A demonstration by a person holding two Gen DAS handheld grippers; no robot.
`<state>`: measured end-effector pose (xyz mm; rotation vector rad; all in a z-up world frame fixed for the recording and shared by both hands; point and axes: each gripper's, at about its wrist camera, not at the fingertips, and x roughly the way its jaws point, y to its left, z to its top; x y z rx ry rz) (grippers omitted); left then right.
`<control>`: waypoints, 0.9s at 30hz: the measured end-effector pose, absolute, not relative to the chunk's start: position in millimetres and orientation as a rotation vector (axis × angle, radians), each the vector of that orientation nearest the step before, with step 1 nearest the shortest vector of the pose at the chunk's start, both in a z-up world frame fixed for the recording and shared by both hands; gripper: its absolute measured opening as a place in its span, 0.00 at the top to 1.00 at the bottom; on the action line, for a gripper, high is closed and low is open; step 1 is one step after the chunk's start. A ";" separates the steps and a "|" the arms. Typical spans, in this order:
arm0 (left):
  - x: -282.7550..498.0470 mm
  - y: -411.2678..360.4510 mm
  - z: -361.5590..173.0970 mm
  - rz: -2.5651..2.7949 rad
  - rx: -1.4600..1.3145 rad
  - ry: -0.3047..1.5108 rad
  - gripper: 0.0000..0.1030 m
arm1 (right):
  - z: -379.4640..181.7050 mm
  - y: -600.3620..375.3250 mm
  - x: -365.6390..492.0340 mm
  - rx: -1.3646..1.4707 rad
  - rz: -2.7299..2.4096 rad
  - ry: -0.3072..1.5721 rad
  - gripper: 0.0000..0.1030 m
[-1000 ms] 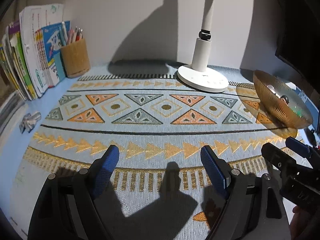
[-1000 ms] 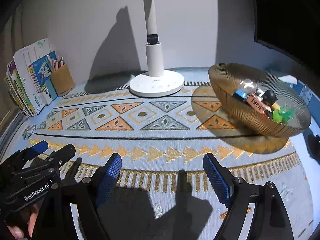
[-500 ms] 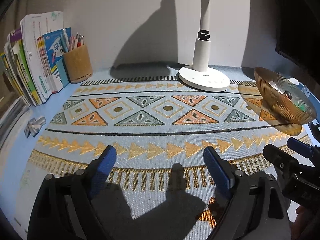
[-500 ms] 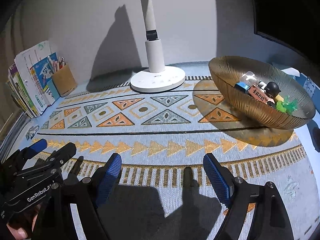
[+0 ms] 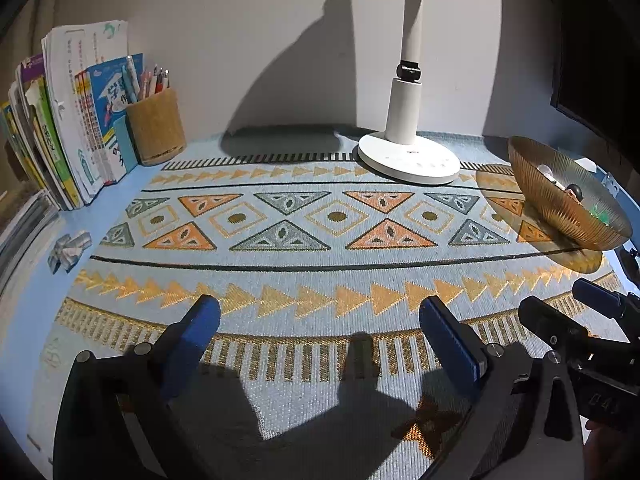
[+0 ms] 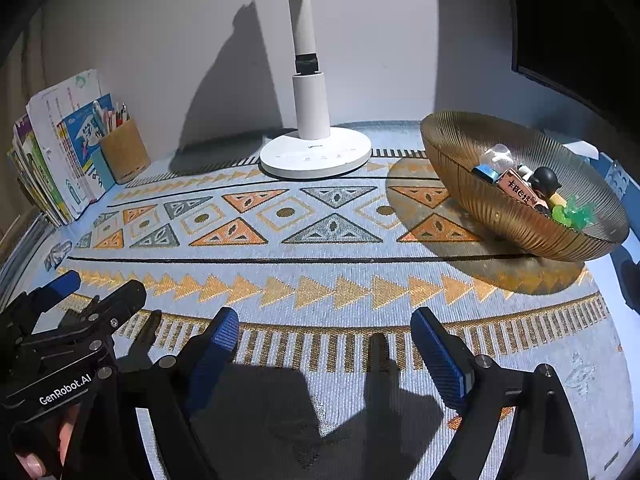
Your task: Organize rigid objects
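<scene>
Here, both grippers are being held low over the patterned mat (image 5: 320,240), side by side. The left gripper (image 5: 320,320) is being spread wider, its blue pads (image 5: 188,344) far apart with nothing between them and only the mat beneath. The right gripper (image 6: 324,336) is likewise being opened, and nothing is being gripped or touched by it. On the left gripper's body, seen from the right wrist view, "GenRobot.AI" is being shown in white.

The toys (image 6: 520,188) are being kept in the ribbed amber bowl (image 6: 500,216), which is standing on the mat's right end, near the white lamp base (image 6: 316,152). One boxy orange toy is being displayed with dark characters on its side, its long axis running from upper left to lower right. Books (image 5: 68,120) with printed covers are being propped beside a pen cup (image 5: 156,128) at far left.
</scene>
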<state>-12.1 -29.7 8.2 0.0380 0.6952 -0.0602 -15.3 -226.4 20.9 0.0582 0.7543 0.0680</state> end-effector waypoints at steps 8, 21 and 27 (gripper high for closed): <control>-8.5 -25.7 5.2 -0.069 0.014 0.726 0.03 | 19.9 -226.0 -13.5 0.057 0.067 0.767 0.15; -4.7 -23.3 3.2 -0.063 0.007 0.747 0.03 | 19.8 -221.2 -14.7 0.036 0.060 0.760 0.15; -3.7 -22.9 3.1 -0.063 0.008 0.748 0.03 | 19.3 -223.6 -14.4 0.041 0.063 0.762 0.15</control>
